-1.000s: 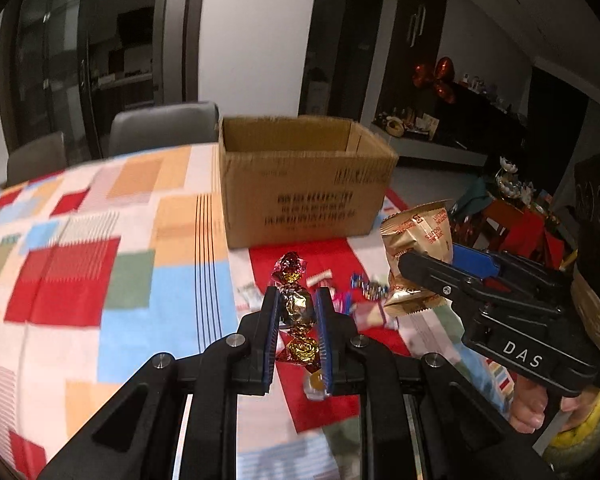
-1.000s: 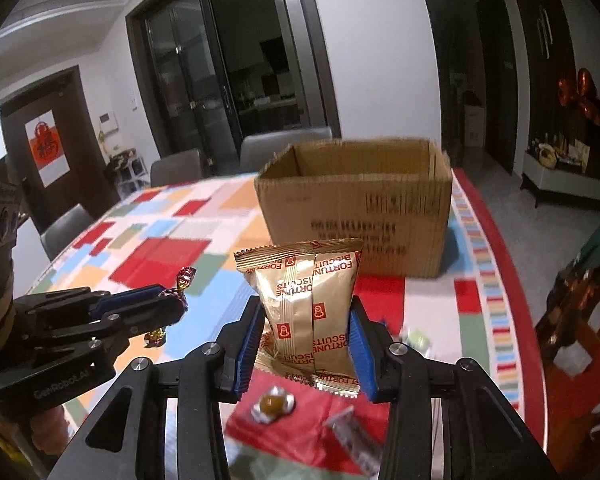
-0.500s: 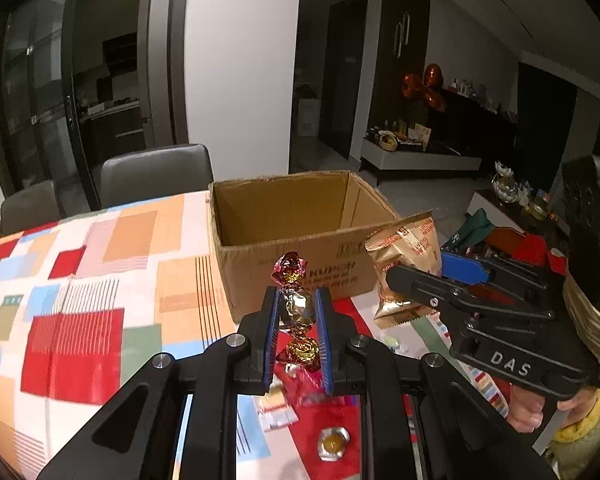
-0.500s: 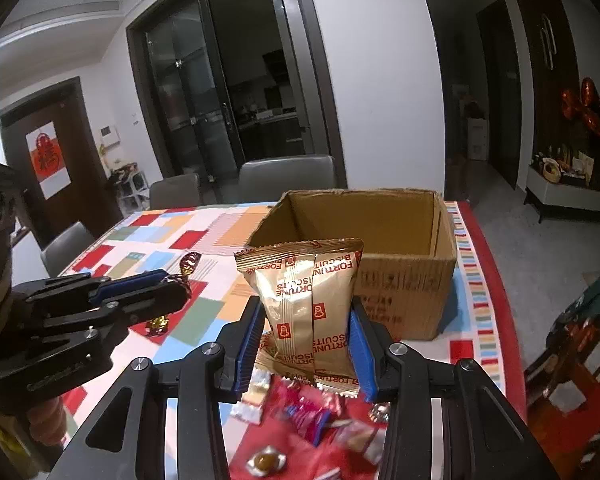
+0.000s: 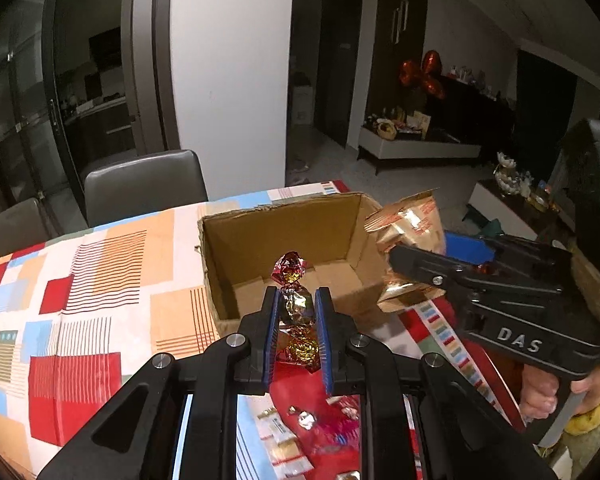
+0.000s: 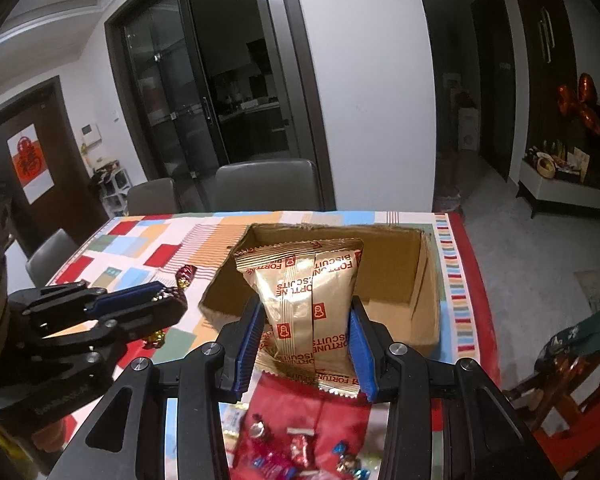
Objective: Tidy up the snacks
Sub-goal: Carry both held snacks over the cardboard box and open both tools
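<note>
An open cardboard box stands on the patchwork tablecloth, and what I see of its inside is bare. My left gripper is shut on a red-and-gold foil-wrapped candy, held above the box's near edge. My right gripper is shut on a gold Fortune Biscuits packet, held upright just before the box's near wall. In the left wrist view the right gripper and packet sit at the box's right side. In the right wrist view the left gripper is to the left.
Several loose wrapped candies and small sachets lie on the red cloth patch below the grippers. Grey chairs stand at the table's far side. The table's right edge drops to the floor.
Both grippers have risen and moved forward toward the box with their snacks still held. I now see down into the box, where before I saw mostly its front wall.
</note>
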The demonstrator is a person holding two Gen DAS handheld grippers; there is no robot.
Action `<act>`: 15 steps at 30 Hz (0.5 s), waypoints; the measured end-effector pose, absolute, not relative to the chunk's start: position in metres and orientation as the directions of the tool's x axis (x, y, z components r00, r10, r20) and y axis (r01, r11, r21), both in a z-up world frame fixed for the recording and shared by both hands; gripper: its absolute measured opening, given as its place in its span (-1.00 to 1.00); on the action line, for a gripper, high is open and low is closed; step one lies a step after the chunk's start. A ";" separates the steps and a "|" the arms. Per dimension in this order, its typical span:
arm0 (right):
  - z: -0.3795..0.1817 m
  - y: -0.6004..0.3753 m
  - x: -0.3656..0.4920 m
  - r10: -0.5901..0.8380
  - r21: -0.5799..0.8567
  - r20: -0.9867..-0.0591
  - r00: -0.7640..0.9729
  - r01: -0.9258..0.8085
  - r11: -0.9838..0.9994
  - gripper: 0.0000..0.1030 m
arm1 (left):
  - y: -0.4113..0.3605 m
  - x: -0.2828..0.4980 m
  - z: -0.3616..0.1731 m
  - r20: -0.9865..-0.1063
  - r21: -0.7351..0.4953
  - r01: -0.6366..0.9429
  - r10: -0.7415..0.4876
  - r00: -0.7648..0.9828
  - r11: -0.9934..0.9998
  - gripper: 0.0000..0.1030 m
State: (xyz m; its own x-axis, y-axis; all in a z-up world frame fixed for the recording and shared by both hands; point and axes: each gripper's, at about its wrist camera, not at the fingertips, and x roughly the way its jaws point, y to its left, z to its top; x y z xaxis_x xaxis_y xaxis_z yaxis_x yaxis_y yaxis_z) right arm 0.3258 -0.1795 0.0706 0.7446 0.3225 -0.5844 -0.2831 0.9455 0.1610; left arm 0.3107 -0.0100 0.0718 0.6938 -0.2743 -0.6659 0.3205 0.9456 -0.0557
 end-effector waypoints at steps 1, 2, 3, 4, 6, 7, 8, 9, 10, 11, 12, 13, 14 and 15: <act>0.072 -0.179 0.332 0.319 0.159 -0.590 0.742 -0.281 0.946 -0.18 | -0.010 0.319 0.072 -0.673 -0.051 0.319 -0.269 0.689 0.946 -0.64; 0.072 -0.179 0.335 0.318 0.157 -0.594 0.739 -0.282 0.947 -0.18 | -0.012 0.323 0.071 -0.678 -0.050 0.321 -0.268 0.684 0.946 -0.64; 0.072 -0.179 0.341 0.315 0.156 -0.598 0.737 -0.279 0.948 -0.18 | -0.012 0.330 0.071 -0.684 -0.049 0.319 -0.265 0.680 0.946 -0.64; 0.072 -0.180 0.347 0.313 0.158 -0.603 0.734 -0.275 0.948 -0.18 | -0.015 0.335 0.069 -0.691 -0.043 0.320 -0.259 0.675 0.947 -0.64; 0.071 -0.181 0.357 0.310 0.161 -0.615 0.725 -0.269 0.950 -0.18 | -0.018 0.346 0.066 -0.699 -0.037 0.323 -0.256 0.667 0.946 -0.64; 0.069 -0.182 0.362 0.306 0.165 -0.618 0.724 -0.261 0.951 -0.18 | -0.020 0.350 0.065 -0.703 -0.034 0.315 -0.246 0.667 0.949 -0.64; 0.067 -0.182 0.367 0.306 0.168 -0.624 0.719 -0.259 0.951 -0.18 | -0.021 0.356 0.063 -0.709 -0.036 0.315 -0.246 0.661 0.949 -0.64; 0.066 -0.183 0.372 0.303 0.171 -0.628 0.717 -0.253 0.952 -0.18 | -0.022 0.361 0.061 -0.716 -0.043 0.315 -0.249 0.652 0.948 -0.64; 0.063 -0.184 0.377 0.297 0.178 -0.633 0.715 -0.239 0.955 -0.18 | -0.023 0.366 0.058 -0.724 -0.051 0.307 -0.247 0.644 0.950 -0.64; 0.062 -0.184 0.381 0.301 0.190 -0.635 0.711 -0.234 0.953 -0.18 | -0.024 0.368 0.056 -0.727 -0.056 0.305 -0.248 0.640 0.951 -0.64; 0.059 -0.186 0.384 0.312 0.207 -0.640 0.702 -0.233 0.950 -0.18 | -0.025 0.371 0.054 -0.731 -0.065 0.302 -0.251 0.634 0.951 -0.64; 0.056 -0.187 0.389 0.311 0.217 -0.646 0.697 -0.224 0.950 -0.18 | -0.026 0.375 0.052 -0.738 -0.069 0.296 -0.248 0.628 0.953 -0.64; 0.055 -0.187 0.391 0.308 0.219 -0.647 0.698 -0.217 0.951 -0.18 | -0.027 0.378 0.049 -0.741 -0.068 0.291 -0.243 0.626 0.954 -0.64; 0.053 -0.188 0.394 0.306 0.221 -0.650 0.696 -0.212 0.952 -0.17 | -0.028 0.381 0.047 -0.744 -0.066 0.286 -0.238 0.625 0.956 -0.63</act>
State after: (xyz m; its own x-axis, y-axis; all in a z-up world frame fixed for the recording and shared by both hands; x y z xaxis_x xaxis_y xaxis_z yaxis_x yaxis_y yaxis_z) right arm 0.3944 -0.1882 0.0530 0.6960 0.3061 -0.6495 -0.2121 0.9519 0.2213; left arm 0.3809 -0.0277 0.0474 0.6250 -0.2377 -0.7435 0.2855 0.9561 -0.0657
